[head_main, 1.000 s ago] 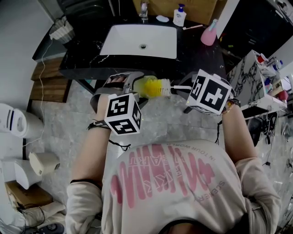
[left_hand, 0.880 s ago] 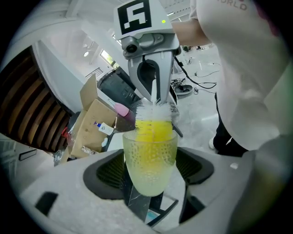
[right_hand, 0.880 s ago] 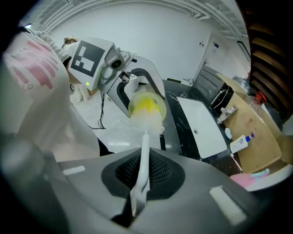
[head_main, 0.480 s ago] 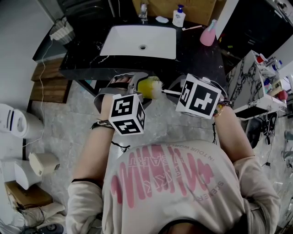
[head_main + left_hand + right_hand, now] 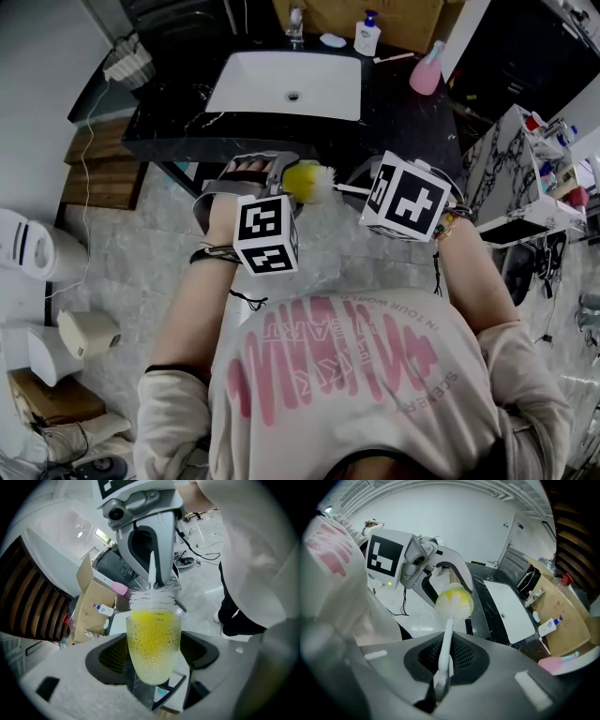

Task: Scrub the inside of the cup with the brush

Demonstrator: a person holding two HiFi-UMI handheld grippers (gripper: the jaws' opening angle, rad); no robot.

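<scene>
Your right gripper (image 5: 440, 679) has pushed the brush (image 5: 453, 603) leftward, bristles now partly inside the cup (image 5: 153, 646); its jaws clamp the handle. Left gripper (image 5: 154, 679) grips the cup.

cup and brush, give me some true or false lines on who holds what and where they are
1. The left gripper is shut on the cup. True.
2. The brush is wholly outside the cup. False: its yellow bristles sit inside the cup, and only the white ones show above the rim.
3. The right gripper is shut on the brush's handle. True.
4. The cup stands in the sink. False: it is held in the air in front of the counter.
5. The cup is opaque black. False: it is clear and dimpled.
</scene>
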